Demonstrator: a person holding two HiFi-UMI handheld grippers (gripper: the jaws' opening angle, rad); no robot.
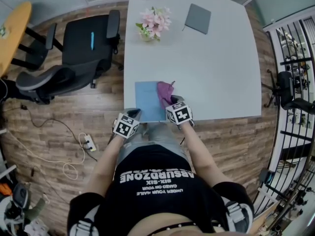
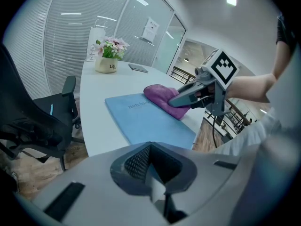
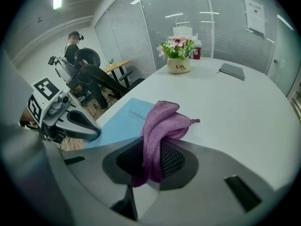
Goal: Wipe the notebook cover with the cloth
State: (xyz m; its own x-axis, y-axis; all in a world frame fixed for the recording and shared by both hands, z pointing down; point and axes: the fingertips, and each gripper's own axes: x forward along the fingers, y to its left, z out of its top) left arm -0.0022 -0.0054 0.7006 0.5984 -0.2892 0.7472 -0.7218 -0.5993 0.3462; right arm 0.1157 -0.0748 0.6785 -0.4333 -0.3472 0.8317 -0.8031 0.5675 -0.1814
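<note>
White office table (image 1: 206, 73), near edge: blue notebook (image 1: 146, 100) flat, purple cloth (image 1: 165, 91) clamped in right gripper (image 3: 150, 168) on its right side, left gripper (image 2: 153, 173) closed empty by near-left corner; wiping likely barely started, most cover left.

The notebook (image 1: 147, 101) lies at the 7 o'clock corner of the surface (image 1: 211, 77), nearest the person. The cloth (image 1: 165, 91) rests on the notebook's 3 o'clock edge, caught between the jaws of the right hand-held gripper (image 1: 171, 102). The left hand-held gripper (image 1: 134, 114) sits at the notebook's 7 o'clock corner. From the notebook, a flower pot (image 1: 153, 24) stands at 12 o'clock and a closed pad (image 1: 198, 18) at 1 o'clock, both on the surface. An office chair (image 1: 83, 48) stands on the floor (image 1: 59, 112) at 10 o'clock.
</note>
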